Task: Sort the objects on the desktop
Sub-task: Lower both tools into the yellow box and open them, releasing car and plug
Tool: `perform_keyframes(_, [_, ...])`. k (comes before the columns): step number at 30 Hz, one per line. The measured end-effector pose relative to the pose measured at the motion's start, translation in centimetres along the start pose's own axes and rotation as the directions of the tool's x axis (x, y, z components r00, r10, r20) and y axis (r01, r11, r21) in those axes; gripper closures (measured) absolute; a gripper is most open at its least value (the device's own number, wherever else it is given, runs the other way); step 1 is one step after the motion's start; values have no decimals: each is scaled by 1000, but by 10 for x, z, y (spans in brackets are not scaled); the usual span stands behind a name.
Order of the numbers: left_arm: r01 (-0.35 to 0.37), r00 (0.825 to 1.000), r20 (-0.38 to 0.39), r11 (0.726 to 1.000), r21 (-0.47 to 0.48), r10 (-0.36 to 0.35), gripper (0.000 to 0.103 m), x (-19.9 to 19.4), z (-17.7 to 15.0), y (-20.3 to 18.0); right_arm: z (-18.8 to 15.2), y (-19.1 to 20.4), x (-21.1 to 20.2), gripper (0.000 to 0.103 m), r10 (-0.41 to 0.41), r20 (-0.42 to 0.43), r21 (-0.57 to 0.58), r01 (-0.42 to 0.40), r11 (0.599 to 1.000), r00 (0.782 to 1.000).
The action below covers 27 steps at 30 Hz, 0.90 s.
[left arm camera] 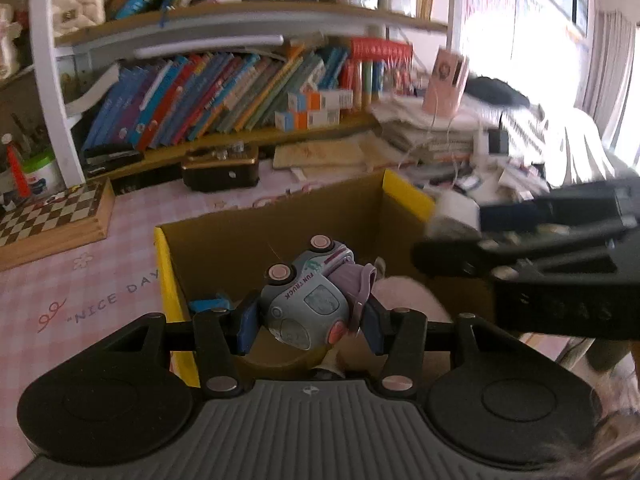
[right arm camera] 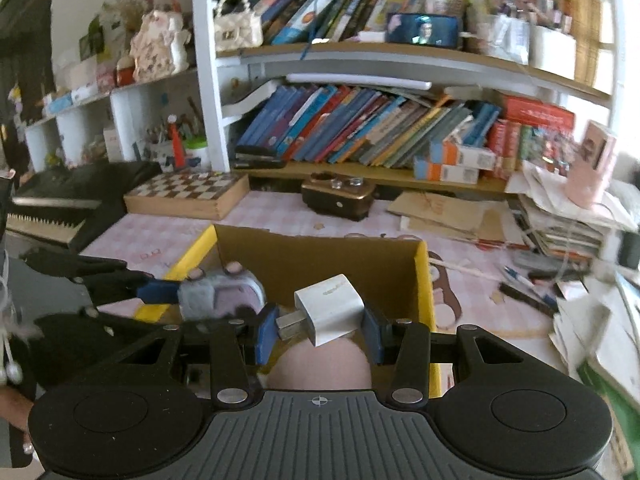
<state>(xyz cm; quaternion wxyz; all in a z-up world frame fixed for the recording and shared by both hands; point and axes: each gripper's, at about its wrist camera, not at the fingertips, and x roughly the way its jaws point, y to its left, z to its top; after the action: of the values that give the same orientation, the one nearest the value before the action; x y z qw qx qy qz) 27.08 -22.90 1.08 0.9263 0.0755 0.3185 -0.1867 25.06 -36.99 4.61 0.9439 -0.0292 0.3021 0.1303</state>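
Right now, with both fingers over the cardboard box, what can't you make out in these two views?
- Box floor: in both views the toy truck, the white charger and the gripper bodies cover most of the cardboard box.
- Pink rounded thing in the box: mostly hidden, unidentifiable.
- Blue item: only a sliver shows, left view.
- Book titles: too small.
- Right gripper in left view: motion-blurred.

Box floor [left arm camera: 280,248] mostly hidden by toy truck [left arm camera: 308,300] & pink thing [right arm camera: 320,364] — book titles [right arm camera: 360,124] blurred, unreadable.
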Motion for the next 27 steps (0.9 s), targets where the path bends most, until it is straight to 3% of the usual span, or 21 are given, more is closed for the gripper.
perform_keyframes(7, [-39, 993, -104, 996, 78, 47, 55, 29, -8, -8, 5, 3, 48, 59, 26, -107, -40, -30, 999, 994])
perform_keyframes(10, [-54, 991, -115, 990, 128, 69, 59, 33, -12, -14, 5, 5, 63, 59, 37, -150, -53, -45, 998, 988])
perform_keyframes(16, [-70, 992, -98, 990, 125, 82, 59, 32, -14, -13, 7, 12, 88, 59, 56, -214, -95, -78, 992, 975])
perform_keyframes(18, [-92, 992, -74, 988, 124, 102, 52, 27, -14, -12, 7, 14, 94, 59, 61, -233, -104, -87, 991, 970])
perform_keyframes(20, [-125, 991, -38, 984, 123, 131, 25, 19, -13, -10, 8, 17, 98, 59, 67, -253, -115, -98, 988, 965])
perform_keyframes(21, [-135, 990, -22, 984, 120, 138, 21, 16, -13, -8, 10, 19, 100, 59, 75, -259, -122, -109, 986, 963])
perform_keyframes(27, [-150, 989, 25, 980, 132, 148, 17, -3, -16, -5, 17, 35, 120, 59, 71, -327, -201, -143, 969, 942])
